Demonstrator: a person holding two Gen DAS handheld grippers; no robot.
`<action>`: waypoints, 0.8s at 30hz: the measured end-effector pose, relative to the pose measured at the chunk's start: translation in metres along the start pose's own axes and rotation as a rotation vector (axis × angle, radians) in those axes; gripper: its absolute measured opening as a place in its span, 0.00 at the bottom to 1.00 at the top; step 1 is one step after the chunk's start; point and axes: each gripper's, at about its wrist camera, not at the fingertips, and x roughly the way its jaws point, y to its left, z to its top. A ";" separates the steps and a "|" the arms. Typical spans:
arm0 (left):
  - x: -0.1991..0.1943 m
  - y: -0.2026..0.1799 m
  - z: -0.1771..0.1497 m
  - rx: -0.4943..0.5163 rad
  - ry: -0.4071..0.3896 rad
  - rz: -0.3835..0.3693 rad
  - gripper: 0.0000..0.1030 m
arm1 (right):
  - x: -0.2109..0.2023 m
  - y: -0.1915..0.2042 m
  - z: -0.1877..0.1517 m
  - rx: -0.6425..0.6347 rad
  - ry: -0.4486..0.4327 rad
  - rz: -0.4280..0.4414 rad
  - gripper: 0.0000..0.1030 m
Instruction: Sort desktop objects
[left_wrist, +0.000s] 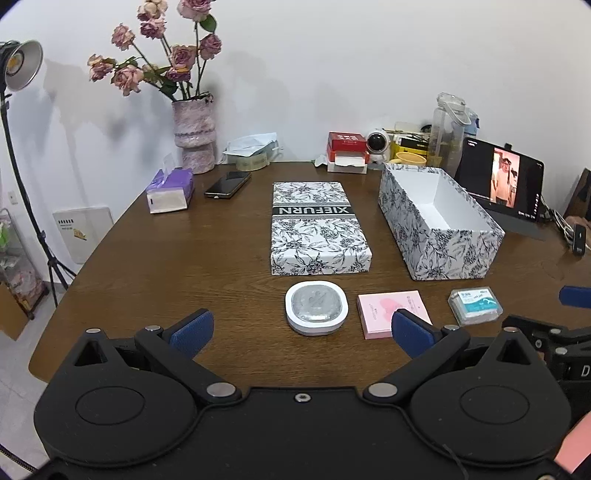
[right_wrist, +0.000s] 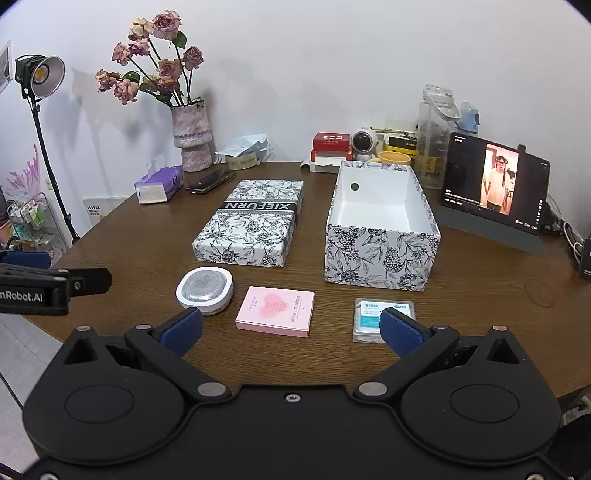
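On the table (left_wrist: 155, 266) we found the open box (right_wrist: 382, 254) empty toward the right edge, its lid (right_wrist: 251, 225) flat beside it. Along the near edge lay a round case (right_wrist: 205, 290), a pink packet (right_wrist: 275, 310) and a clear packet (right_wrist: 369, 319), left to right. The left gripper (left_wrist: 301, 328) stood wide before the round case; the right gripper (right_wrist: 291, 328) stood wide, nearer both packets and the box.

wall (left_wrist: 332, 55): white | table (left_wrist: 166, 266): dark wood (rounded) | floor (left_wrist: 14, 369): pale, perhaps tiled
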 end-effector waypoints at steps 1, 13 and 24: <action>0.001 0.001 0.000 -0.005 -0.001 0.001 1.00 | 0.000 0.000 0.000 0.000 0.000 0.000 1.00; 0.001 -0.006 -0.010 0.013 0.003 0.001 1.00 | -0.002 -0.004 -0.006 -0.005 0.006 -0.003 1.00; 0.004 -0.011 -0.013 0.007 0.018 -0.002 1.00 | -0.001 -0.007 -0.009 -0.003 0.024 0.000 1.00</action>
